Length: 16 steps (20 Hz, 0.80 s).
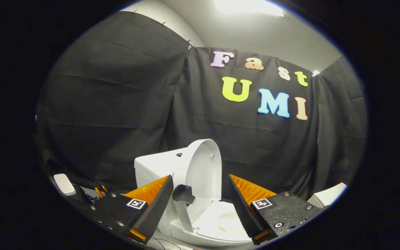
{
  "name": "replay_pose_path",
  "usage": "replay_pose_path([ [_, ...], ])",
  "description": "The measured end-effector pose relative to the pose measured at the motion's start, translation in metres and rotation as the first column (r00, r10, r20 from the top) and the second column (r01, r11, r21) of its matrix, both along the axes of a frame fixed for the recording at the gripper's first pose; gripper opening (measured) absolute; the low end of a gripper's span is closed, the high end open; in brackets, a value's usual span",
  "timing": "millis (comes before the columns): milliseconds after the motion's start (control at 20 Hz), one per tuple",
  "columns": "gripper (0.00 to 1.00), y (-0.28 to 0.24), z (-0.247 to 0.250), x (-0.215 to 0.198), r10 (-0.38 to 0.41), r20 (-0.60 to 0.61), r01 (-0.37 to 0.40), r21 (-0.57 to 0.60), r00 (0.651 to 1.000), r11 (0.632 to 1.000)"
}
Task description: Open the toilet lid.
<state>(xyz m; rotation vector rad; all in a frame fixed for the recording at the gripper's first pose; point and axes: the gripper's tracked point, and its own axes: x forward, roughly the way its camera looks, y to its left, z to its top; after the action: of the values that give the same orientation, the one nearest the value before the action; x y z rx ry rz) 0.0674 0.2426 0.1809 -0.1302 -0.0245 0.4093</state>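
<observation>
- Around the booth, black cloth [116, 104] is hanging in folds as the wall, with pale ceiling [255, 31] and a bright light [248, 6] glowing above it.
- Beyond the fingers, the toilet [158, 166] is standing with its lid [203, 170] raised upright; the open bowl [221, 222] is lying between the fingers.
- Spread wide, the gripper [198, 194] is gripping nothing.
- Near the left finger, a small white object [64, 184] is resting, too indistinct to identify.
- Square markers [136, 203] on the fingers are carrying no readable writing.
</observation>
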Motion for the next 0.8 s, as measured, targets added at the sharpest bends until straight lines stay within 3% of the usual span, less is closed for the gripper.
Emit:
replay_pose_path([
  [350, 0.95, -0.068, 0.031, -0.031, -0.077, 0.061, 0.073, 0.059, 0.995, 0.996],
  [800, 0.95, -0.13, 0.004, -0.064, -0.14, 0.077, 0.136, 0.05, 0.987, 0.989],
])
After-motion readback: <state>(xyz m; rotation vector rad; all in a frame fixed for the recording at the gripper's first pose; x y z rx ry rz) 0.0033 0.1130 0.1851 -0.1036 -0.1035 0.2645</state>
